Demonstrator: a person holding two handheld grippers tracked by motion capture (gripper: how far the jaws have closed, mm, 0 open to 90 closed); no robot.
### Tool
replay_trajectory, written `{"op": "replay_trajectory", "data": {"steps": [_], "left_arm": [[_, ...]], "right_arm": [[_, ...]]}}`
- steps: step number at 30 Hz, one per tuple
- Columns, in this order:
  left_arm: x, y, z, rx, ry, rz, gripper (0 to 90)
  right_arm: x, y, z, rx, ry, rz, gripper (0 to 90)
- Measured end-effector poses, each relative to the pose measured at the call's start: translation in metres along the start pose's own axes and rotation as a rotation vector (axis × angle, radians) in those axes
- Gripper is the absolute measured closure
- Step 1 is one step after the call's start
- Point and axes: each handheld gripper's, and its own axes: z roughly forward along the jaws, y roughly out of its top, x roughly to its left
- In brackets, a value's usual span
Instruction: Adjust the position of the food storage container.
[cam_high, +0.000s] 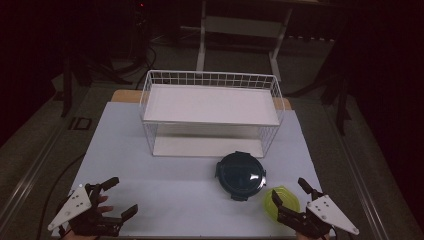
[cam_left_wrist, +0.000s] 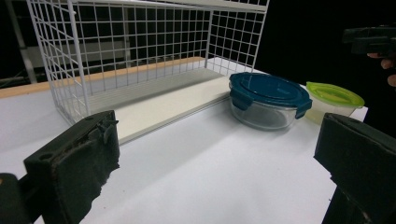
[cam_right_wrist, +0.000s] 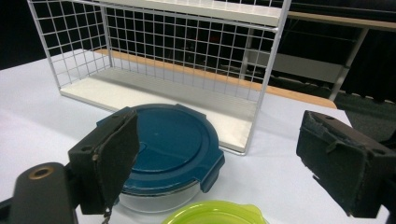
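Nothing started, by my reading. Left gripper and right gripper gape wide, empty, at lower frame corners. Green-lidded container and blue-lidded glass bowl sit on desk, lower right, outside white wire rack.

White table top, rectangular, tan wooden edge showing at far side behind it. White wire rack stands on far half, two solid white shelves, lower one resting on table. Round glass container with dark blue clip lid just in front of rack's right end. Smaller container with lime-green lid just beside it, nearer right front corner.
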Motion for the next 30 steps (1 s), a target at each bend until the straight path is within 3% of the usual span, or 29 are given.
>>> {"op": "replay_trajectory", "data": {"steps": [5, 6, 9, 26, 30], "left_arm": [[0.000, 0.001, 0.000, -0.004, 0.003, 0.002, 0.0], [0.000, 0.000, 0.000, -0.003, 0.004, 0.001, 0.0], [0.000, 0.000, 0.000, -0.001, 0.003, 0.003, 0.0], [-0.001, 0.001, 0.000, -0.009, -0.006, 0.007, 0.0], [-0.001, 0.001, 0.001, -0.005, -0.006, 0.008, 0.0]], "right_arm": [[0.000, 0.002, -0.001, 0.004, 0.007, 0.011, 12.8], [-0.001, 0.005, -0.002, 0.005, 0.033, 0.020, 13.5], [0.000, 0.011, -0.004, -0.002, 0.052, 0.018, 13.6], [0.000, 0.032, -0.002, -0.008, 0.056, -0.004, 12.2], [-0.006, 0.044, 0.001, -0.012, 0.075, 0.025, 12.2]]}}
